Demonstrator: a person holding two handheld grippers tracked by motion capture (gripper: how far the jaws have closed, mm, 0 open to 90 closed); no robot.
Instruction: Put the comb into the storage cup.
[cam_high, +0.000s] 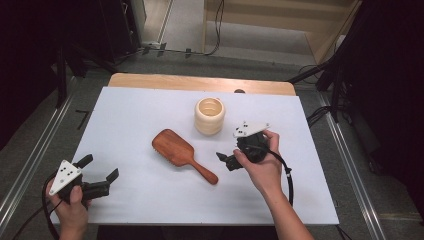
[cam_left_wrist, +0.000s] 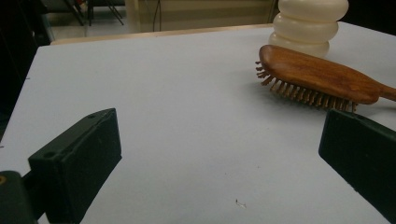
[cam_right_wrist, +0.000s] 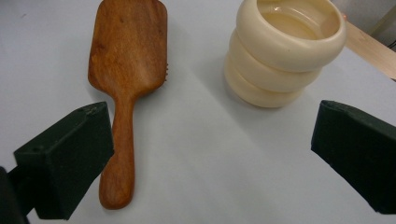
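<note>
Nearest the high camera, the left gripper (cam_high: 100, 176) hangs over the near left corner of the white worktop (cam_high: 150, 200), its jaws spread wide and gripping nothing; in the left gripper view the bare sheet lies between them, with the hairbrush (cam_left_wrist: 317, 74) well ahead. By my reading the step in hand is the approach to a pick — the right gripper (cam_high: 226, 161) sits just off the end of the brush's handle, towards the right edge of the worktop, and it too is released, jaws wide apart and touching nothing. The wooden hairbrush (cam_high: 182, 155) lies near the middle of the worktop, bristles down, its handle (cam_right_wrist: 119, 154) pointing toward the near right. In the right gripper view that handle runs close beside one jaw, not between the two. The cream ringed cup (cam_high: 210, 116) stands upright just beyond the brush, apart from it. The next move probably calls for shifting the right gripper sideways until the handle is centred between the jaws, lowering to the sheet, then closing — squarely, since a slim rounded handle could roll out of a skewed grip.
</note>
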